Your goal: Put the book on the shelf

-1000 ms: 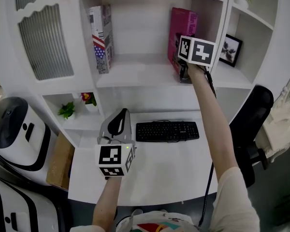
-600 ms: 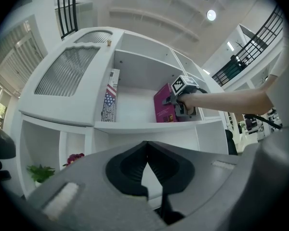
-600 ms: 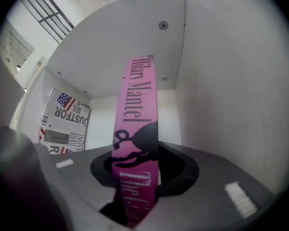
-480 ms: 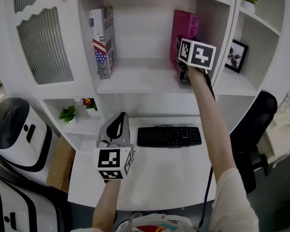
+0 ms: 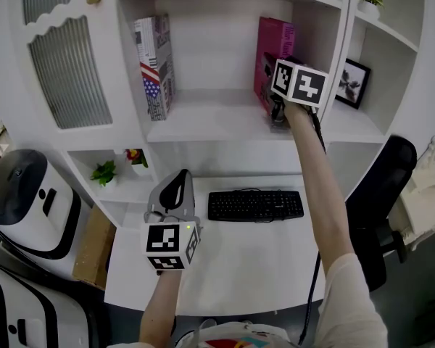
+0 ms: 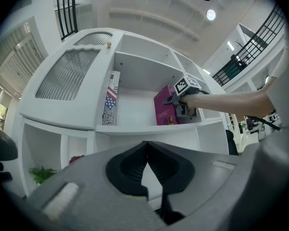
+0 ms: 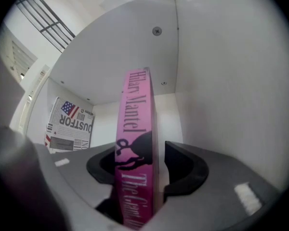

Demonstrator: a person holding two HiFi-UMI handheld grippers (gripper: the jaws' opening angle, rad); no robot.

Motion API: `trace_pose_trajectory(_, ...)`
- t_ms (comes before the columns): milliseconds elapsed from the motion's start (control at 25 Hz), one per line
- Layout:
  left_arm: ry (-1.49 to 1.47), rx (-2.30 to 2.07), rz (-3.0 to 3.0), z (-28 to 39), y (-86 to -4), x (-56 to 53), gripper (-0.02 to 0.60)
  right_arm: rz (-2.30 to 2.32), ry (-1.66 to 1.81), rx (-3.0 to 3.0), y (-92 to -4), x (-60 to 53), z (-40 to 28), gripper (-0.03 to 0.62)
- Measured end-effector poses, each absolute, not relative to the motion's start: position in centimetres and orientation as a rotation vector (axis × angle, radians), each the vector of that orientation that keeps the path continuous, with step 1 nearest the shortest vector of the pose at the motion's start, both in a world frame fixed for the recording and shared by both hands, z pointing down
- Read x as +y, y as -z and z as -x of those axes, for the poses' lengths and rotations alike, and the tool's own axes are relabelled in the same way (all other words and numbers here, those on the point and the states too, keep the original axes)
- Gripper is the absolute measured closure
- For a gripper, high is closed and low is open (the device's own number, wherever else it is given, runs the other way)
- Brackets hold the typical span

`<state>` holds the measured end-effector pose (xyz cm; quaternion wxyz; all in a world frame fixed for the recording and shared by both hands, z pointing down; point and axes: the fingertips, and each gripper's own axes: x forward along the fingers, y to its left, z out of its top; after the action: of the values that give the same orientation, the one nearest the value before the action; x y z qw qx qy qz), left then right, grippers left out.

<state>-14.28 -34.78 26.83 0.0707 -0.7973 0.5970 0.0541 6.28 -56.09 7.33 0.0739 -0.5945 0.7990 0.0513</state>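
A pink book (image 5: 273,46) stands upright at the right end of the white shelf (image 5: 203,118), close to the side wall. My right gripper (image 5: 274,100) is at its near edge. In the right gripper view the book's spine (image 7: 135,129) stands between the jaws of the right gripper (image 7: 139,170), which are opening, and a gap shows on the right side. My left gripper (image 5: 175,183) hovers low over the desk, its jaws shut on nothing. From the left gripper view (image 6: 147,160) I see the pink book (image 6: 164,110) and the right gripper (image 6: 180,100) on the shelf.
A flag-printed book (image 5: 154,64) stands at the shelf's left end. A black keyboard (image 5: 255,205) lies on the desk (image 5: 261,267). A small plant (image 5: 105,171) sits in the lower-left cubby. A picture frame (image 5: 351,82) and a black chair (image 5: 384,187) are on the right.
The right gripper stays at the pink book, its marker cube tilted slightly. The left gripper has not moved; the view has shifted a little.
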Motion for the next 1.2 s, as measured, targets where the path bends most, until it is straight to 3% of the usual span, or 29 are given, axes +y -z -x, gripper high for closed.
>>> trace_pose_trajectory(600,-0.219,1.712,2.419,11.0,-24.8,-31.1,0.580,1.657,-0.403,2.413,-4.4,-44.0,-5.7,0.387)
trace_pose_trajectory(1000,-0.278,1.659,2.392,8.9,-23.8,-27.2,0.580,1.585,-0.675,2.359,-8.6,-31.2,-5.9,0.585)
trace_pose_trajectory(1200,-0.339,1.639,2.352,9.1,-23.9,-25.1,0.580,1.590,-0.704,2.396,-14.5,-27.5,-4.8,0.591)
